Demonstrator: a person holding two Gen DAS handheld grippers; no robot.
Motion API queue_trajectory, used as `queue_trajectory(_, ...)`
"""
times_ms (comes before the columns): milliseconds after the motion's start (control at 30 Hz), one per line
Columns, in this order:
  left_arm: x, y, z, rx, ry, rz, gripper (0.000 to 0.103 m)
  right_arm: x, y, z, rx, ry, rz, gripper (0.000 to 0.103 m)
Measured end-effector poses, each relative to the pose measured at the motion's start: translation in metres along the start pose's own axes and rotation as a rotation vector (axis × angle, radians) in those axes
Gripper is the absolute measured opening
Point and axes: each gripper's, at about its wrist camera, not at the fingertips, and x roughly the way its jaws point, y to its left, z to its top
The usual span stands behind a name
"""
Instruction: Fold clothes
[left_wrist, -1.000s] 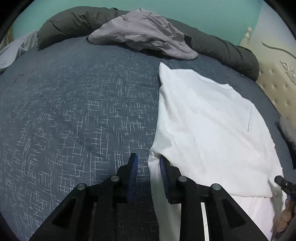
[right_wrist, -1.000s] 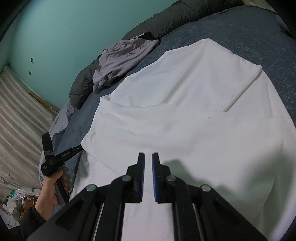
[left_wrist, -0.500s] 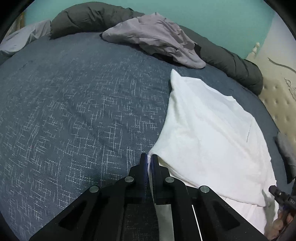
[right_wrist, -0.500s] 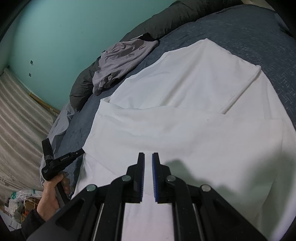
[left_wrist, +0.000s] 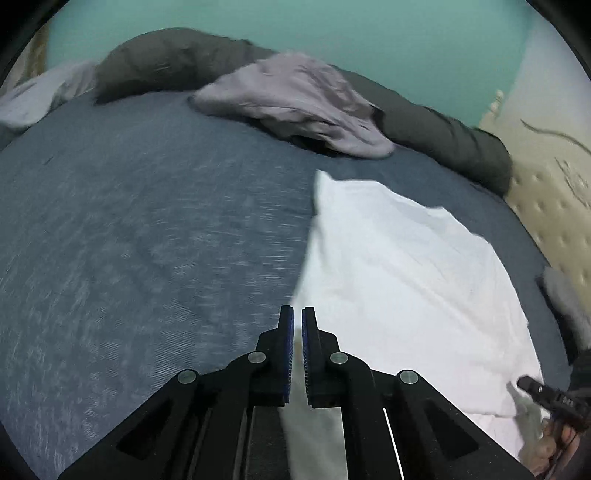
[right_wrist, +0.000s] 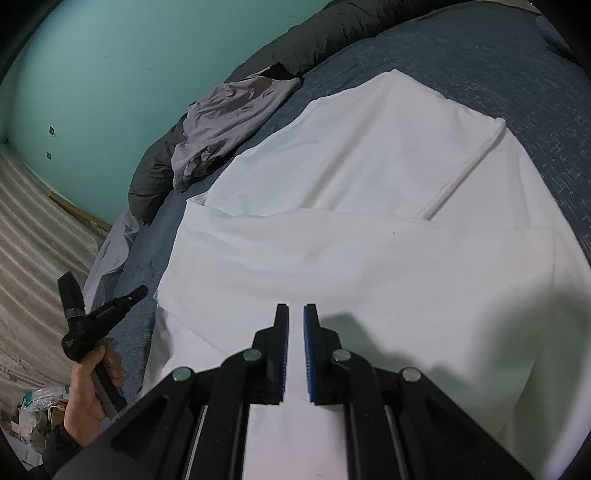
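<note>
**Both claws pinched on the near edge of a white garment**

A teal wall backs a bed with a dark blue, flecked bedspread (left_wrist: 147, 236), and a dark grey rolled duvet (left_wrist: 177, 59) runs along its far edge at the top of the frame. A crumpled lilac garment (left_wrist: 295, 99) lies against that roll in the upper middle, well apart from the work.

The white garment (right_wrist: 369, 229) is spread flat across the centre and right of the right wrist view, with one layer already laid over another. In the left wrist view the left gripper (left_wrist: 297, 325) has just been closing and now stands together on the garment's left edge, with white cloth showing between and below its pads. The right gripper (right_wrist: 295, 325) is likewise nearly together on the near hem, cloth passing between its pads. At lower left of the right wrist view a hand (right_wrist: 88, 391) holds the left tool.

Risks, as I judge them: each grip is only a thin pinch near the very edge, so a quick lift could pull the fabric free. If the hands rise unevenly, the fold would skew, and the upper layer may slide or bunch.
</note>
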Motion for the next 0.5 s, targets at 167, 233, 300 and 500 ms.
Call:
queue_trajectory(167, 0.026, 0.006, -0.013, 0.011, 0.087, 0.033, 0.005, -0.005, -0.006, 0.004, 0.022, -0.012, -0.020, 0.007)
queue_trajectory(233, 0.027, 0.012, -0.014, -0.002, 0.087, 0.042, 0.005, -0.015, -0.011, 0.009, 0.042, -0.039, -0.047, 0.007)
queue_trajectory(300, 0.022, 0.015, -0.012, -0.014, 0.075, 0.060, 0.005, -0.031, -0.020, 0.016, 0.070, -0.077, -0.080, 0.007)
queue_trajectory(500, -0.009, 0.016, -0.016, -0.033, 0.039, 0.046, 0.005, -0.086, -0.054, 0.024, 0.183, -0.132, -0.142, 0.035)
